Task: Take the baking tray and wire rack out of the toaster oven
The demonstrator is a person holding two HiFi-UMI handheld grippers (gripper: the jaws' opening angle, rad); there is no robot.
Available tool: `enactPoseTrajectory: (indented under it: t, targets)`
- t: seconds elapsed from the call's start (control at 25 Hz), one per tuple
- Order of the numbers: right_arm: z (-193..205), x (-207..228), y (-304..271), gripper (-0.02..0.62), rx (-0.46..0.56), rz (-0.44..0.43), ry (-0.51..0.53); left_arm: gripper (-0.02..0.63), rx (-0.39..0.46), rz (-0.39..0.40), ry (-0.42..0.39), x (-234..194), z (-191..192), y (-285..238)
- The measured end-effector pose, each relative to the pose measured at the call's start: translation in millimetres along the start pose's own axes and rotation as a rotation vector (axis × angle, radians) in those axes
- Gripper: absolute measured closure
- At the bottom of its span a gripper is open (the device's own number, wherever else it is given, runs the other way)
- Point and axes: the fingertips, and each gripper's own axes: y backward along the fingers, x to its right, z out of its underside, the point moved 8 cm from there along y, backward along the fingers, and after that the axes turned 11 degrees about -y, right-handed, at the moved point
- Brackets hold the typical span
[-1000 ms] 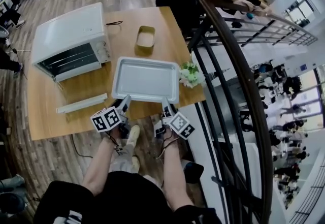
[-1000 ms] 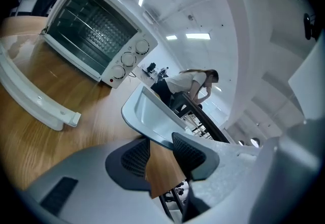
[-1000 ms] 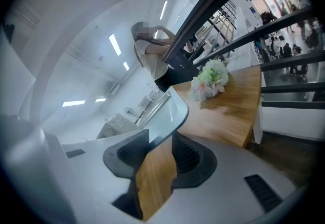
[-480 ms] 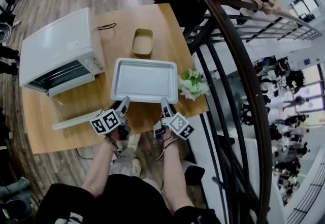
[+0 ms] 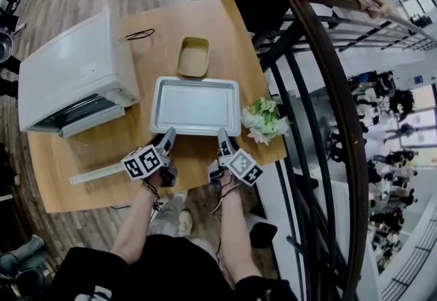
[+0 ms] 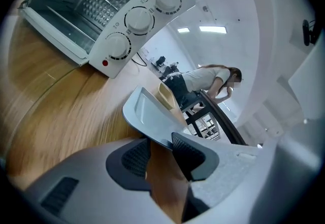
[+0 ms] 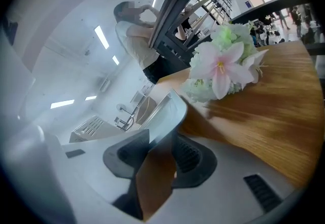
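Fingers (image 6: pixel 189 156) of left gripper (image 5: pixel 166 136) and right gripper (image 5: pixel 222 137) are clamped on the baking tray (image 5: pixel 196 105) at its near rim, over the worktop (image 5: pixel 205 26) beside the toaster oven (image 5: pixel 75 78). Judged stiff, light and slick; grip at the rim.

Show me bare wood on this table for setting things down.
Free: wood between the white toaster oven and long white bar; the near-left corner past that bar. Crowded: grey metal baking tray hemmed by tan dish and white flowers.
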Motion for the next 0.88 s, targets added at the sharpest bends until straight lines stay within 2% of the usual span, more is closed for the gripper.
enactPoseTrajectory:
  t: [0.24,0.48,0.88]
  targets:
    - [-6.8,-18.1,-14.4,0.456,-0.006,0.005,-0.005,0.472,-0.006,-0.008,0.008,-0.5,-22.7,-5.1]
    - [-16.1,-18.1,-44.5,0.456,-0.008,0.005,0.001,0.474,-0.003,-0.010,0.011,-12.2,-35.7,-29.3]
    - [-22.6,-19.8,-60.6,0.448,-0.024,0.002,-0.023,0.472,0.012,-0.028,0.014,-14.6,-43.4,-40.9]
